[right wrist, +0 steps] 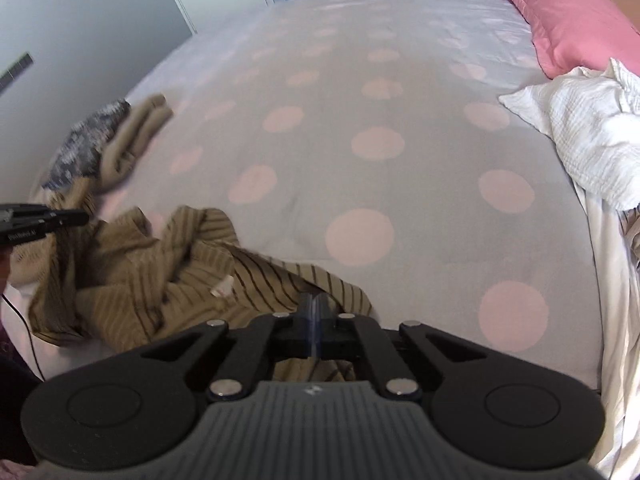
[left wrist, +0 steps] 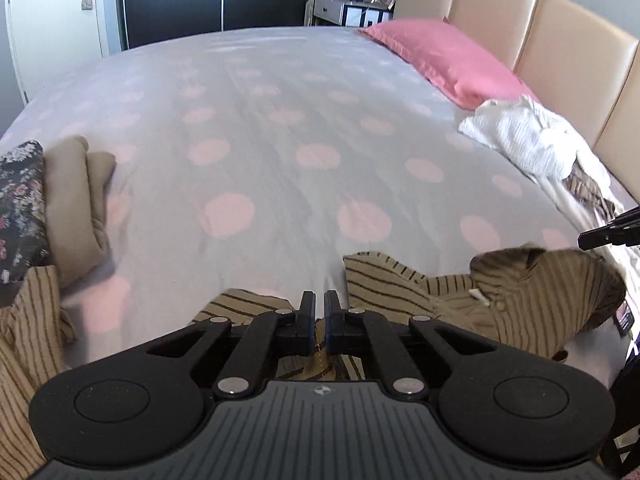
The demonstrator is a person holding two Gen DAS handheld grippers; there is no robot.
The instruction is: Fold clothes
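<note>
A tan shirt with dark stripes (left wrist: 520, 296) lies crumpled at the near edge of the bed, its collar and white label showing. My left gripper (left wrist: 320, 304) is shut on a fold of that shirt, and cloth shows between the fingers. In the right wrist view the same striped shirt (right wrist: 140, 292) spreads to the left, and my right gripper (right wrist: 316, 308) is shut on its right edge. The left gripper (right wrist: 80, 218) shows at the left border over the shirt. The right gripper (left wrist: 584, 242) pokes in at the right border of the left wrist view.
The bed cover (left wrist: 260, 120) is grey with pink dots. A folded beige garment (left wrist: 76, 200) and a dark floral one (left wrist: 24, 200) sit at the left. A white garment pile (left wrist: 528, 140) lies near the pink pillow (left wrist: 444, 56) and the beige headboard (left wrist: 560, 28).
</note>
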